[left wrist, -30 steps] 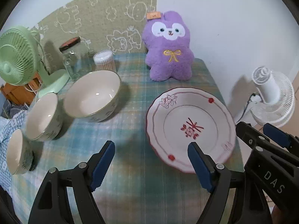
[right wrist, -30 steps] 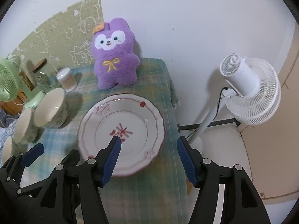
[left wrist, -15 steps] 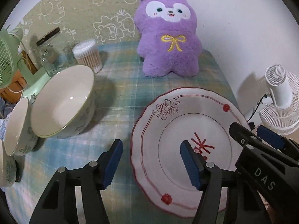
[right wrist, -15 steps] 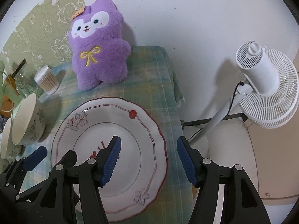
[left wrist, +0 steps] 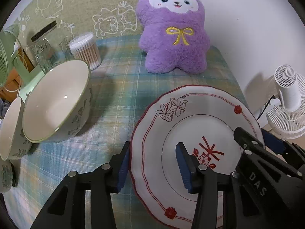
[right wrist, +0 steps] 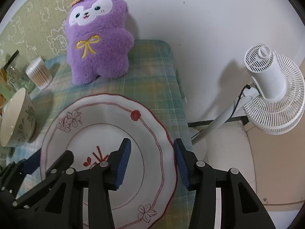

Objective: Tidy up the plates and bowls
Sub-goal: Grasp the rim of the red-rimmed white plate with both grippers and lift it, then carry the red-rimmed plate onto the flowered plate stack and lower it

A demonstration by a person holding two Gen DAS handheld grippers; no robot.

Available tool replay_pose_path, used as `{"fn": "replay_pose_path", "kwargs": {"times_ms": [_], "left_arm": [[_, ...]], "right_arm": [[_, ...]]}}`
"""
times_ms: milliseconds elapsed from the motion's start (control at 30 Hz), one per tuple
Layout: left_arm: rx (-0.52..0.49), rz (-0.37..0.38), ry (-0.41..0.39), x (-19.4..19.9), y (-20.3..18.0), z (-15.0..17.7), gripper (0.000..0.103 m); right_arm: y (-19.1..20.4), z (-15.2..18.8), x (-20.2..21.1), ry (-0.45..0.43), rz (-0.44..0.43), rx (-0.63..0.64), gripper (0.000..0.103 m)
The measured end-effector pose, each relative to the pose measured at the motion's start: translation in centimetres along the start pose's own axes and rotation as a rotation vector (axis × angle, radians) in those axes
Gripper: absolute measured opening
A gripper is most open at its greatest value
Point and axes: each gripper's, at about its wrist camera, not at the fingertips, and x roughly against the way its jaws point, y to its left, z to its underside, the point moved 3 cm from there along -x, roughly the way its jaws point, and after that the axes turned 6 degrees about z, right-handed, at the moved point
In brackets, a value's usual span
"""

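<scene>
A white plate (left wrist: 190,118) with a red wavy line and flowers lies on the plaid cloth. My left gripper (left wrist: 152,164) straddles its left rim, one blue pad outside the edge and one over the plate's well. Its jaws are closing, and the pads do not press on the rim. My right gripper (right wrist: 151,158) straddles the plate's (right wrist: 106,118) right rim the same way, also closing, with its pads apart from the rim. A large leaf-patterned bowl (left wrist: 57,103) stands to the left, with a medium bowl (left wrist: 9,131) and a small bowl (left wrist: 4,175) beyond it.
A purple plush toy (left wrist: 175,28) sits behind the plate. A cotton swab tub (left wrist: 85,47), a glass jar (left wrist: 45,51) and a green fan (left wrist: 5,57) stand at the back left. The table edge (right wrist: 181,95) runs close to the plate's right side. A white fan (right wrist: 272,89) stands on the floor.
Both grippers have come down and forward onto the plate, from short of it to straddling its opposite rims. Both pairs of jaws have narrowed.
</scene>
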Motion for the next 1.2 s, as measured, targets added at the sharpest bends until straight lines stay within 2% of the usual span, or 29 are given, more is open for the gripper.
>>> {"fn": "replay_pose_path", "kwargs": {"times_ms": [200,533,1200], "left_arm": [[-0.02,-0.003,-0.01,1.3,0.0,0.4,0.047],[-0.049,0.012,-0.021,5.2,0.2,2.9,0.043],[-0.1,0.055,-0.094,15.4,2.5,10.9,0.043]], "right_arm": [[-0.3,0.8,1.6,-0.004,-0.001,-0.031,0.05],[-0.3,3.6,6.1,-0.015,0.032,-0.065,0.05],[1.4,13.1,17.3,-0.075,0.073,-0.115,0.05]]}}
